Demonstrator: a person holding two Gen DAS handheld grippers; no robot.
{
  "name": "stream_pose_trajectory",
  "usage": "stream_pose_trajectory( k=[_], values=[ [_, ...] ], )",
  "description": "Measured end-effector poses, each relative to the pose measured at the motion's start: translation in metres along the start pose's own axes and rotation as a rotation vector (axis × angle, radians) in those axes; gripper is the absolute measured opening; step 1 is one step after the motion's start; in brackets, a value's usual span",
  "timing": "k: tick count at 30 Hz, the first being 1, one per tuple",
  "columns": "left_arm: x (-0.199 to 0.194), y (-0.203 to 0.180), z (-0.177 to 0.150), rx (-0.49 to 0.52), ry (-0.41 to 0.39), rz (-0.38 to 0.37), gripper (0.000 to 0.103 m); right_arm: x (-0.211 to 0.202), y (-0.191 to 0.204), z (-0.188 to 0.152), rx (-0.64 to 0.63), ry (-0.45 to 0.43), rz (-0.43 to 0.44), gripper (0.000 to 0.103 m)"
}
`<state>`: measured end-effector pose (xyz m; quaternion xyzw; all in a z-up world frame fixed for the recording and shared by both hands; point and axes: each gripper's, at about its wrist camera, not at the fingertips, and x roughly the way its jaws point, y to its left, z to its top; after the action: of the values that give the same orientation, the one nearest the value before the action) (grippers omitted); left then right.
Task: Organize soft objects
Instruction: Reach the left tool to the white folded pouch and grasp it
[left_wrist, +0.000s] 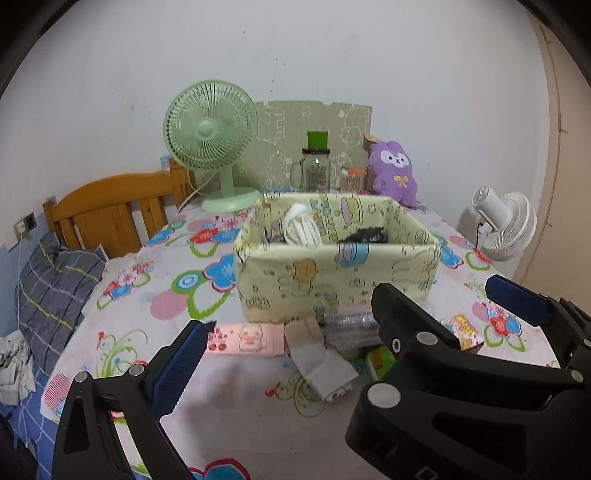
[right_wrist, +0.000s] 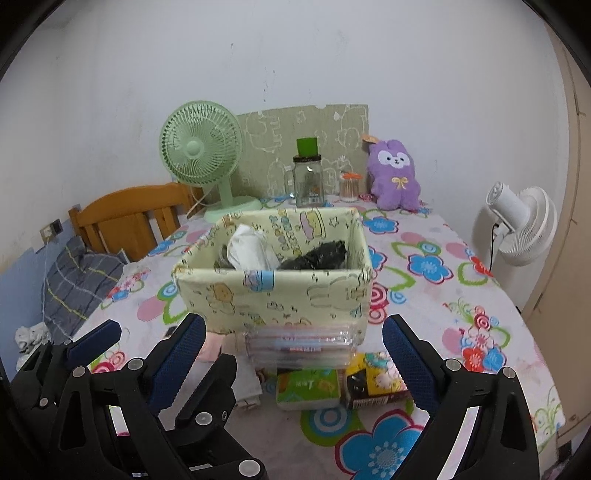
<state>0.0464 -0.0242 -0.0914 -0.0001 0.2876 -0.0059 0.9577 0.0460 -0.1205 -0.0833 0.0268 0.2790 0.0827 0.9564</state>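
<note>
Both tools hang wide open and empty over the near edge of the table: the left tool with its blue pads spread above the folded things, the right tool just beside it, its fingers framing the near pile. Neither touches anything. From where I stand the job looks partly done. Going by size, the biggest soft thing, the purple plush rabbit, sits upright at the far edge of the table against the wall, right of the glass jar and well apart from the fabric box in the middle. I'd guess it is not put away, though it may simply live there. The box, pale yellow with cartoon prints, already holds a white bundle of cloth on its left and a dark crumpled piece on its right. Left out on the table, near the box's front wall, are a folded white cloth, a pink flat pack, clear plastic packets touching the box, a green tissue pack and a small yellow-and-dark packet. The folded cloth seems the obvious next pick for the left tool.
</note>
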Motion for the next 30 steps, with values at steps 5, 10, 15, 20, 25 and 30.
stream_pose_trajectory(
  k=[5,10,15,20,25,30],
  values=[
    [0.011,-0.001,-0.013,0.000,0.035,0.001,0.099,0.013,-0.004,-0.014,0.015,0.046,0.002,0.097],
    [0.020,-0.002,-0.022,-0.001,0.067,-0.004,0.099,0.023,-0.007,-0.023,0.021,0.079,-0.006,0.096],
    [0.030,-0.003,-0.026,-0.004,0.097,-0.008,0.098,0.031,-0.009,-0.028,0.021,0.107,-0.012,0.096],
    [0.041,-0.005,-0.024,-0.015,0.119,-0.021,0.095,0.038,-0.014,-0.027,0.032,0.117,-0.025,0.096],
    [0.053,-0.004,-0.024,-0.035,0.149,-0.036,0.090,0.044,-0.019,-0.027,0.042,0.131,-0.039,0.096],
    [0.061,-0.006,-0.023,-0.036,0.164,-0.050,0.089,0.051,-0.024,-0.027,0.052,0.142,-0.055,0.096]
  ],
)
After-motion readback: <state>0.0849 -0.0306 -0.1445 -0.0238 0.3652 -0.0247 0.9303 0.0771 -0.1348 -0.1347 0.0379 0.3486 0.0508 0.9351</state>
